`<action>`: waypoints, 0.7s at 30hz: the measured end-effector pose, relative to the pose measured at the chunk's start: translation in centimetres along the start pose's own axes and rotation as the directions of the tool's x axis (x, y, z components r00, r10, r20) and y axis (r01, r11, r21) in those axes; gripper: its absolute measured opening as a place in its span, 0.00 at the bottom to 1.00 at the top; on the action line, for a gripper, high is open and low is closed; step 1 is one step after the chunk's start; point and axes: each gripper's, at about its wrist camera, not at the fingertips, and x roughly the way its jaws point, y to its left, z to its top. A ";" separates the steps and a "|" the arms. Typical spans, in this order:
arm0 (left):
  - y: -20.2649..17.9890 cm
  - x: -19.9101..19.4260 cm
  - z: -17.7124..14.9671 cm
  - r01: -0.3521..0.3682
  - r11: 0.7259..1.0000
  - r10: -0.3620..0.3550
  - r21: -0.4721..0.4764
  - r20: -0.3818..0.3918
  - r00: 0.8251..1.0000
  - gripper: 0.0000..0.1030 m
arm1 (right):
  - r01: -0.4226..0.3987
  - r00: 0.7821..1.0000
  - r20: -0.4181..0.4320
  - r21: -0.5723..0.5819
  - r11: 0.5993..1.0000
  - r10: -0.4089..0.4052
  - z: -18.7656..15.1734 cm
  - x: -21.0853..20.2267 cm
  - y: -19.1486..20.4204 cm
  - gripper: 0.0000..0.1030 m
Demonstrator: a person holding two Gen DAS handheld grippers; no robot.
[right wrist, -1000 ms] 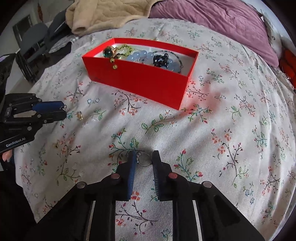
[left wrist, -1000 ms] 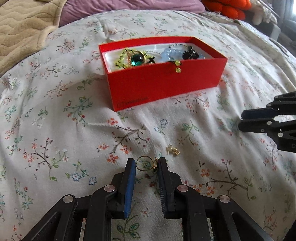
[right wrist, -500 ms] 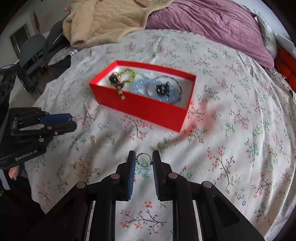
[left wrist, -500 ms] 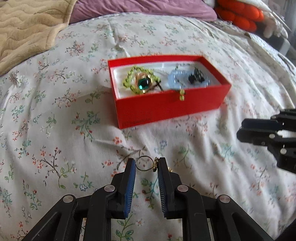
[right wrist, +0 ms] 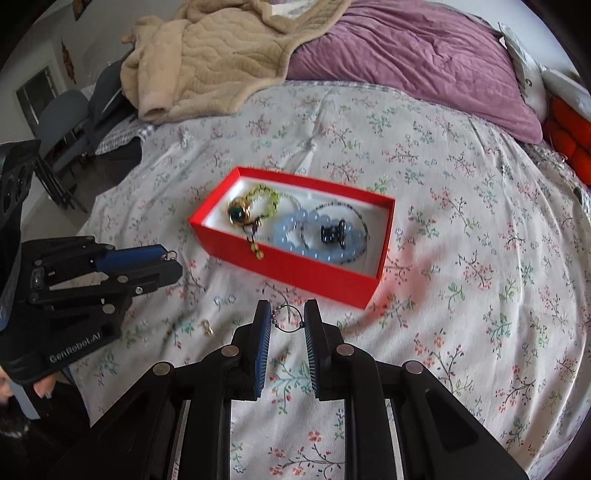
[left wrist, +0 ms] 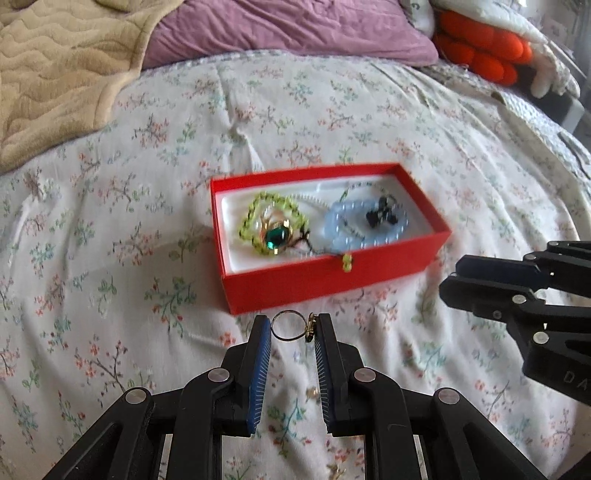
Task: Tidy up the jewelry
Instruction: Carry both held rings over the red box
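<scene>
The bed [right wrist: 461,229] with its flowered cover filled both views. Only the right wrist view took in the room's edge with the grey chairs [right wrist: 62,122] at the far left, and the whole tan blanket [right wrist: 207,55]; the left wrist view showed only a corner of that blanket [left wrist: 62,70] and, alone, the full orange cushion [left wrist: 480,48] beyond the purple pillow [left wrist: 280,29].

The red box [left wrist: 332,280] lay open on the cover, ahead of both grippers. In the left view its long axis ran left to right, tilting slightly away to the right; in the right view it ran from upper left to lower right. Inside sat a green bead string with a green stone [left wrist: 275,236] at the left end and a pale blue bead bracelet [right wrist: 295,236] with a dark clip [right wrist: 332,230] at the right.

The left gripper [left wrist: 291,328] was clenched on a gold ring [left wrist: 286,328], held clear of the cover just in front of the box; the ring's ornament pressed the right pad. The right gripper [right wrist: 286,319] grasped a thin dark ring [right wrist: 288,319] with small beads at its left, likewise near the box's front wall.

Only the right view showed clearly a small gold piece [right wrist: 207,326] lying on the cover between the grippers.
</scene>
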 end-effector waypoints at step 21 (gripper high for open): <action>0.9 3.6 6.1 0.008 0.993 0.002 -0.119 0.083 0.997 0.18 | -0.060 0.998 0.031 0.283 0.957 0.053 5.3 1.7 -5.0 0.19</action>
